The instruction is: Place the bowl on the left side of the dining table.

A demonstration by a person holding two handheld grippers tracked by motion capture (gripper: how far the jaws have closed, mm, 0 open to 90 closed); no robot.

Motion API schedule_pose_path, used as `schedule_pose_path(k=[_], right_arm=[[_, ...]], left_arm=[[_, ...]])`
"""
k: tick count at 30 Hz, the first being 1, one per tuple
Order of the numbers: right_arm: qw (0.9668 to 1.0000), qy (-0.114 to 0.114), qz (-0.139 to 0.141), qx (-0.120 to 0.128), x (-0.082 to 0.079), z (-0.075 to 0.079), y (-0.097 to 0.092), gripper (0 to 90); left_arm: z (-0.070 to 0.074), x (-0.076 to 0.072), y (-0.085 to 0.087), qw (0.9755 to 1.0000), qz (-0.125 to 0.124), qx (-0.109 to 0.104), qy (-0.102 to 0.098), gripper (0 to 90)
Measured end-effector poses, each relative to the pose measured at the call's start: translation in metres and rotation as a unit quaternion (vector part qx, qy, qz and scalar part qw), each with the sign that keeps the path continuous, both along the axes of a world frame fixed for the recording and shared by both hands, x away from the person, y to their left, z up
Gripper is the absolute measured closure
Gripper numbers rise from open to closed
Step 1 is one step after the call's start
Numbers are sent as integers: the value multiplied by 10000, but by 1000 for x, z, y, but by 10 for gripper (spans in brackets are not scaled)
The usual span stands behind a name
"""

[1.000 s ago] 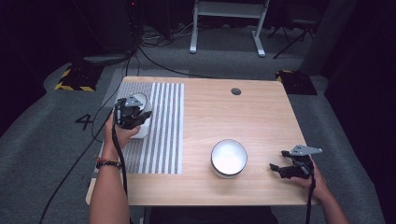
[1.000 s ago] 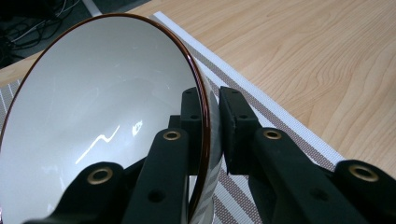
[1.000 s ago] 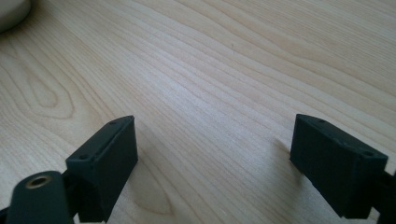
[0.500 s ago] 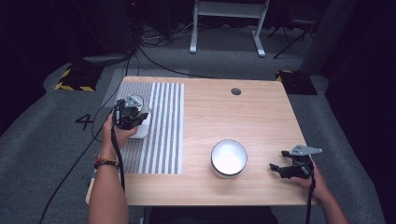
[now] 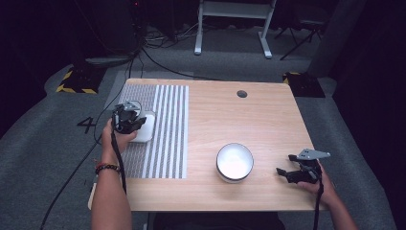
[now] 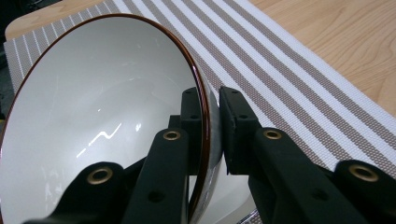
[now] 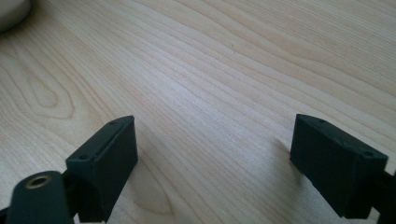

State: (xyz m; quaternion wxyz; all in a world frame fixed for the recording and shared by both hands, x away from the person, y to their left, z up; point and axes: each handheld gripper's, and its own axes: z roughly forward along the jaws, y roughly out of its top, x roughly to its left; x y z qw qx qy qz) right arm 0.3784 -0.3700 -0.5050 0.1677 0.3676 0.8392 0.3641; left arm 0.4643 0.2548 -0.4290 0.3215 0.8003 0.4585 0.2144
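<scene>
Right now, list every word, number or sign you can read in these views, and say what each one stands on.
"4" on the grey floor, left of the table, in white, at.
Yellow and black hazard stripes, a sign without words, on the floor at.
No lettering can be made out on the bowls, the striped mat or the hand-held grippers.

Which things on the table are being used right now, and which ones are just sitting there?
In use:
- left gripper, shut on the rim of the tilted white bowl
- striped mat under it

Just sitting there:
- second bowl, upright on the bare wood
- right gripper, open and holding nothing
- table
</scene>
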Motion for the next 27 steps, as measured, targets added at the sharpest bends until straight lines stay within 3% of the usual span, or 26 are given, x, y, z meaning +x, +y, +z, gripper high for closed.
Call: schedule_pose_path(k=[13, 14, 18, 22, 27], right_arm=[[10000, 0, -1, 3, 0, 0, 0, 150], [10000, 0, -1, 1, 0, 0, 0, 150], [10000, -1, -1, 2, 0, 0, 0, 150], [10000, -1, 0, 0, 0, 0, 0, 150], [10000, -1, -1, 0, 0, 0, 0, 150]], left_arm=[[-9, 7, -5, 9994, -7, 295, 159, 803], [-12, 10, -9, 9987, 33, 459, 205, 803], [-17, 12, -10, 9986, 49, 469, 240, 802], [-19, 14, -11, 9973, 72, 679, 269, 803], [-23, 12, -10, 9977, 109, 644, 196, 803]])
